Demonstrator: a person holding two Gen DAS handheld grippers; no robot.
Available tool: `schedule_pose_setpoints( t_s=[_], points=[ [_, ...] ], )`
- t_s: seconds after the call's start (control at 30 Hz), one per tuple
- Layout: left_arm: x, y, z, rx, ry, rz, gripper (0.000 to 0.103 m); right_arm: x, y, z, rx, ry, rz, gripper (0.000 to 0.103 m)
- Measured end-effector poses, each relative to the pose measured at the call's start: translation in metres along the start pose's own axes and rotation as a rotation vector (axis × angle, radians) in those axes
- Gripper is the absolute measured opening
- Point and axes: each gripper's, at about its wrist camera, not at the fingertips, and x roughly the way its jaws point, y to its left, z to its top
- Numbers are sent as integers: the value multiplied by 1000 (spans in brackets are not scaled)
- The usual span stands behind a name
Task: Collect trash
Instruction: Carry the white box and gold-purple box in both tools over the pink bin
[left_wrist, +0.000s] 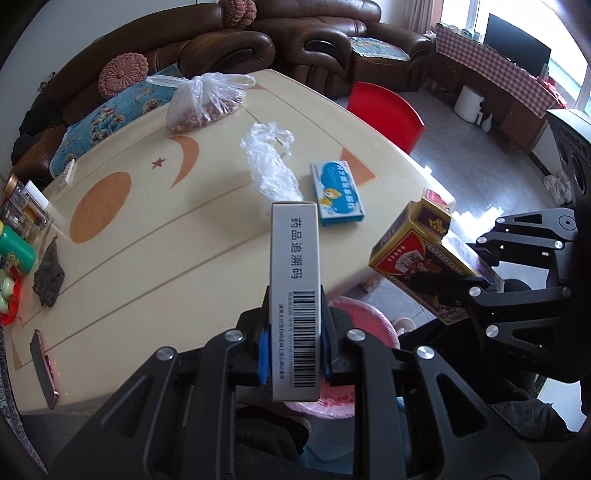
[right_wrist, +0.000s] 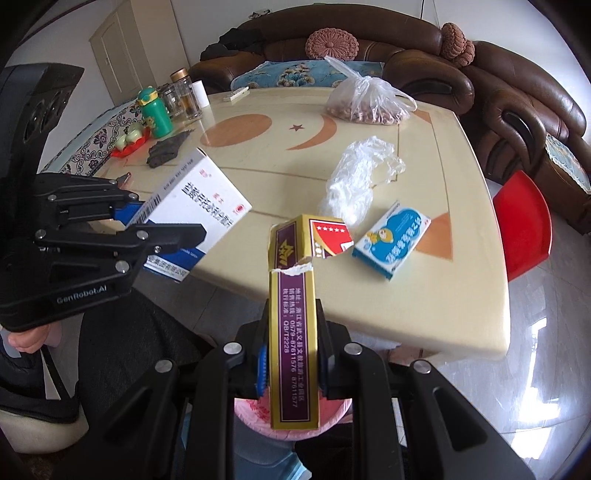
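- Left tongs (left_wrist: 294, 354) pinch a white medicine box (left_wrist: 294, 295) by its narrow sides, blue pads (left_wrist: 266, 354) pressed against the barcode end. The box sticks straight out ahead of the tongs, clear of the table (left_wrist: 147, 236).
- Right tongs (right_wrist: 291, 365) pinch a gold-and-purple card box (right_wrist: 293, 332) the same way, long axis forward. Its far end is torn open, flap hanging to the right.
- Judgement: each box is gripped near one end so that most of it projects beyond the fingertips; it should fall free once the tongs spread.
- Pink bin (right_wrist: 255, 410) sits directly below the right tongs, under the near end of the card box. In the left wrist view the bin (left_wrist: 354, 314) shows below and a little right of the left tongs.
- Judgement: both boxes are held off the table's near edge, over or close to the bin, so the drop is the step in hand. The left box may need a small shift rightward first.
- Still on the table ahead of both tongs: a crumpled clear plastic bag (left_wrist: 271, 166) and, just right of it, a blue box (left_wrist: 336, 194). Likely the remaining trash.
- Farther ahead, a tied bag of nuts (left_wrist: 201, 105); looks like food, probably not for collection.
- Far left of the left tongs: a green bottle (left_wrist: 14, 251), a dark cloth (left_wrist: 50, 275), a phone (left_wrist: 44, 369).
- Risk: the torn flap could catch on the bin rim.
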Motion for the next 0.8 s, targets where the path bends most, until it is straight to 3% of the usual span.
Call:
schedule_pose_setpoints(
  t_s=[0.2, 0.8],
  points=[
    [3, -13, -21, 5, 21, -15, 21, -5, 7, -23, 12, 19, -4, 20],
    [83, -29, -91, -53, 194, -114, 21, 39, 15, -71, 70, 115, 56, 20]
  ],
)
